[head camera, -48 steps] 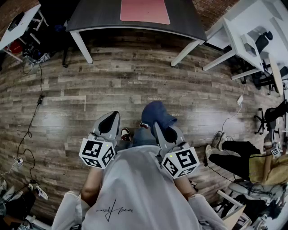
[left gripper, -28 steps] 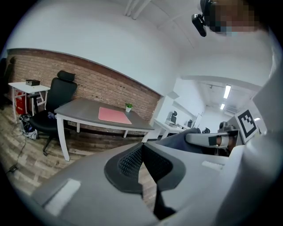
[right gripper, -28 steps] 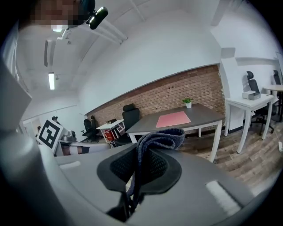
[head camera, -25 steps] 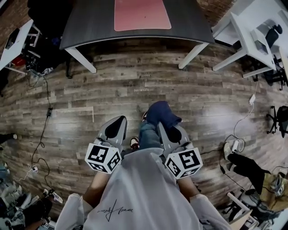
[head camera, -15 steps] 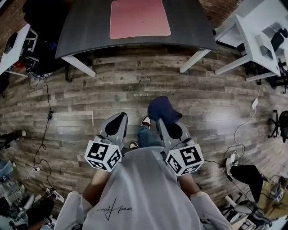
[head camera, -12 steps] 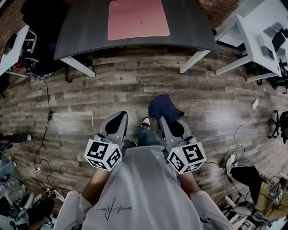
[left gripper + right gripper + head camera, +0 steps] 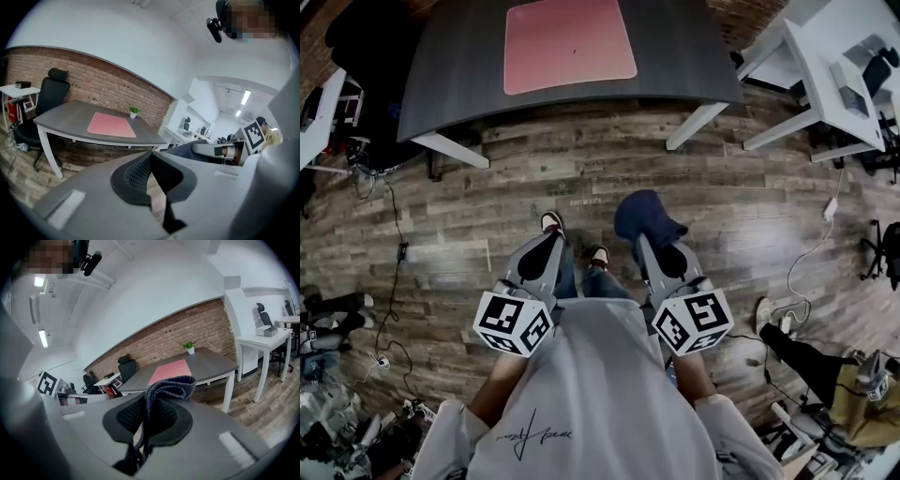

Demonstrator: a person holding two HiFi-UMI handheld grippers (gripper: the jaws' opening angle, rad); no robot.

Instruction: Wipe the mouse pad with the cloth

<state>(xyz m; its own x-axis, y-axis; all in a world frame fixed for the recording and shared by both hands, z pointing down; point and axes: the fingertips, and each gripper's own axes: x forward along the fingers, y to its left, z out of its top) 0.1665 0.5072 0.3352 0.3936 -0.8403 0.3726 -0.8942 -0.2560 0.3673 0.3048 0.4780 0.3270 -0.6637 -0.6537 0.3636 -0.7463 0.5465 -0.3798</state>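
Desk (image 7: 441, 84), mouse pad (image 7: 570, 44) nearer; person (image 7: 591, 384) stepped forward.

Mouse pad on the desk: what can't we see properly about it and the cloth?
- Mouse pad, head view: dark speck on it too small to identify.
- Mouse pad, right gripper view: near edge partly hidden behind the cloth.
- Cloth, right gripper view: lower part hidden between the right gripper's jaws.
- Potted plant, left gripper view: too small for detail.
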